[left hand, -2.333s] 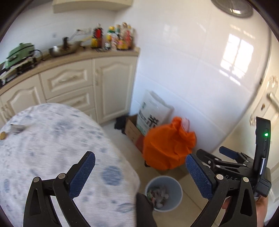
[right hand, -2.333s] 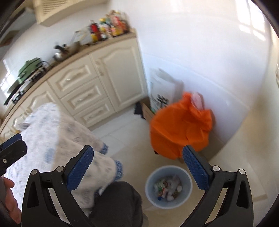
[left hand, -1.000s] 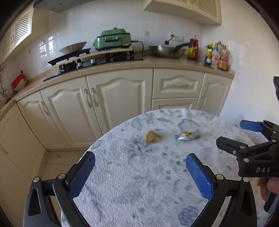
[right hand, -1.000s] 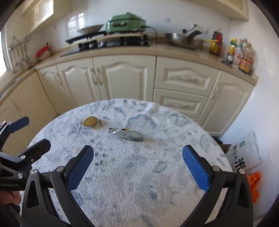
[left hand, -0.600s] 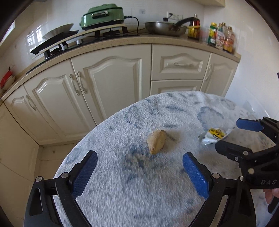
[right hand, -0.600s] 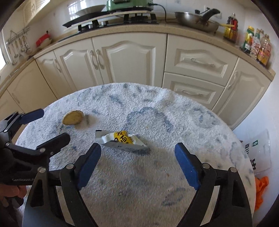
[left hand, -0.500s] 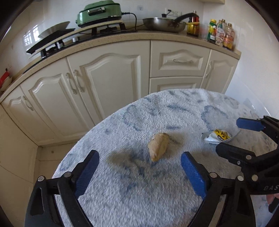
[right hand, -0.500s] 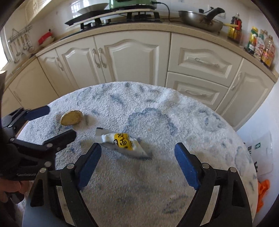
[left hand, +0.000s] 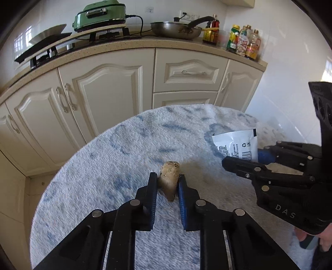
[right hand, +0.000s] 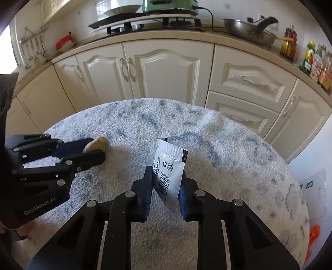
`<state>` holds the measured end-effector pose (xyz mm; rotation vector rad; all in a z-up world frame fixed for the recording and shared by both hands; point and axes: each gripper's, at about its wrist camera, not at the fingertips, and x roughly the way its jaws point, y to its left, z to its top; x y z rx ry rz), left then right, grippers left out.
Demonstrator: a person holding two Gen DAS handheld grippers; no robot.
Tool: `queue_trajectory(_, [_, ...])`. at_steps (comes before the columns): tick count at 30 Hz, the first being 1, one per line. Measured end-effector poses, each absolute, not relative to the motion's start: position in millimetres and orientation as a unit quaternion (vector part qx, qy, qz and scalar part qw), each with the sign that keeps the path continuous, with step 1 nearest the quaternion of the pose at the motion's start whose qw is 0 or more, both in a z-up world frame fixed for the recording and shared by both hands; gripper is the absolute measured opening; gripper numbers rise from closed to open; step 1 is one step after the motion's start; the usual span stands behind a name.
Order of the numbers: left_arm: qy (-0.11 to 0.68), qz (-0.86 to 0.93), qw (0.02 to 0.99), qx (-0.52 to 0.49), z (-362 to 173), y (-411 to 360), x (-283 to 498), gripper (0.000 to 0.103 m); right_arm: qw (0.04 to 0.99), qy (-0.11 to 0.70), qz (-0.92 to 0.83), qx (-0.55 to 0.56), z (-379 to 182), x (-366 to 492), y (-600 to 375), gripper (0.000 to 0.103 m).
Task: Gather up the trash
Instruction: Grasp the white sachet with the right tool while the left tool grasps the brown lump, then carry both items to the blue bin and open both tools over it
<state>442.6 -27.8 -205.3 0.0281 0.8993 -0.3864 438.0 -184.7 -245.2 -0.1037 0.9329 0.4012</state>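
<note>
My left gripper (left hand: 167,181) is shut on a small tan, wrinkled scrap (left hand: 170,176) just above the round table's blue-and-white fleecy cloth (left hand: 124,149). My right gripper (right hand: 167,174) is shut on a white sachet (right hand: 169,172) with a barcode, held upright over the cloth (right hand: 228,157). In the left wrist view the right gripper (left hand: 240,160) shows at the right with the sachet (left hand: 236,145). In the right wrist view the left gripper (right hand: 93,151) shows at the left with the scrap (right hand: 97,144).
Cream kitchen cabinets (left hand: 108,91) stand behind the table. The counter holds a hob, a green cooker (left hand: 99,14), a pan (left hand: 174,30) and bottles (left hand: 242,41). An orange bag (right hand: 314,232) shows on the floor at the right.
Both grippers were open above the table; now the left has shut on the tan scrap and the right has shut on the sachet, which stands lifted and turned upright.
</note>
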Motion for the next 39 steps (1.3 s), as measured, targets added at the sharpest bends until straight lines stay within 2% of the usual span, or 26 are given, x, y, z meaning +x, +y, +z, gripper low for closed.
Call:
queue_trajectory(11, [0.420, -0.196, 0.886, -0.015, -188.9, -23.3, 399.2, 0.014, 0.881, 0.434, 0.188, -0.014, -222.0, 392.5, -216.5, 0.021])
queue_trajectory(32, [0.285, -0.228, 0.930, -0.038, -91.7, -66.2, 181.5, 0.015, 0.930, 0.324, 0.172, 0.009, -126.8, 228.8, -301.5, 0.021])
queue_trajectory(39, [0.261, -0.255, 0.930, -0.037, -73.5, -96.6, 136.5, 0.015, 0.944, 0.295, 0.145, 0.024, -104.6, 181.1, -348.5, 0.021])
